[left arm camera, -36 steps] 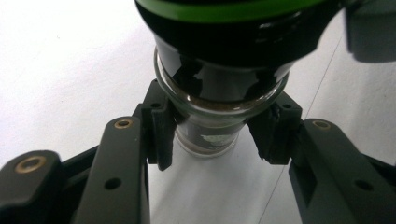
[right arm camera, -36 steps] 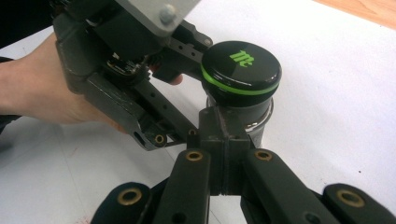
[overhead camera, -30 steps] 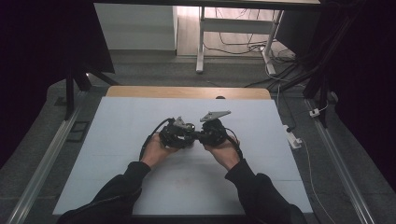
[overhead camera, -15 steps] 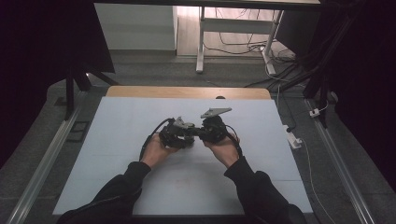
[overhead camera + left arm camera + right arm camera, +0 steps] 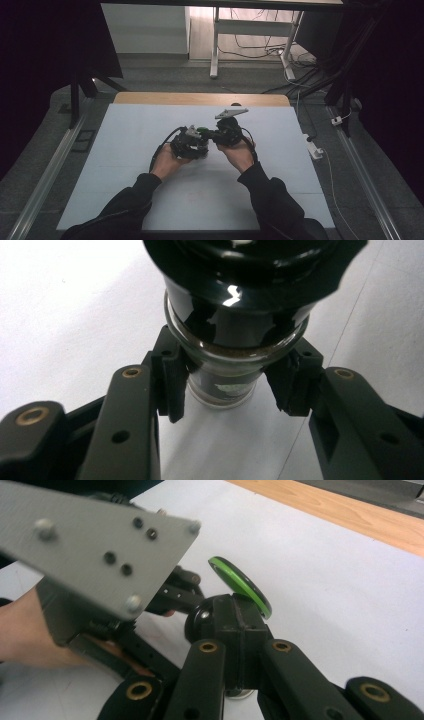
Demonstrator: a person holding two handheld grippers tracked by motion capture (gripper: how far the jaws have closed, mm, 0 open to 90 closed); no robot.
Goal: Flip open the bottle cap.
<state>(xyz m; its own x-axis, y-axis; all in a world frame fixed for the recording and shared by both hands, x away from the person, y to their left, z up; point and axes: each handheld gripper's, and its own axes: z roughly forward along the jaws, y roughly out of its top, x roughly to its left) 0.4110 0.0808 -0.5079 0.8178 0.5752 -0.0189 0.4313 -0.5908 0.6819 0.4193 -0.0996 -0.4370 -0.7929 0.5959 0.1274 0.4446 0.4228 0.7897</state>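
Note:
A small glass jar point(image 5: 227, 371) with brown powder inside and a glossy black cap point(image 5: 250, 275) sits between the jaws of my left gripper point(image 5: 230, 382). Both pads point(image 5: 172, 377) press on its glass body. My right gripper point(image 5: 235, 630) is shut on the black cap point(image 5: 212, 616), which carries a green disc point(image 5: 242, 586) on its far end. In the high view the left gripper point(image 5: 189, 145) and right gripper point(image 5: 226, 134) meet tip to tip at the middle of the pale table point(image 5: 125, 150), with a green spot point(image 5: 201, 131) between them.
The left gripper's grey plate point(image 5: 100, 550) and a hand point(image 5: 25, 630) crowd the left of the right gripper view. A wooden strip point(image 5: 200, 98) edges the table's far side. Metal rails point(image 5: 50, 170) run along both sides, and a white power strip point(image 5: 315, 149) lies off the right edge.

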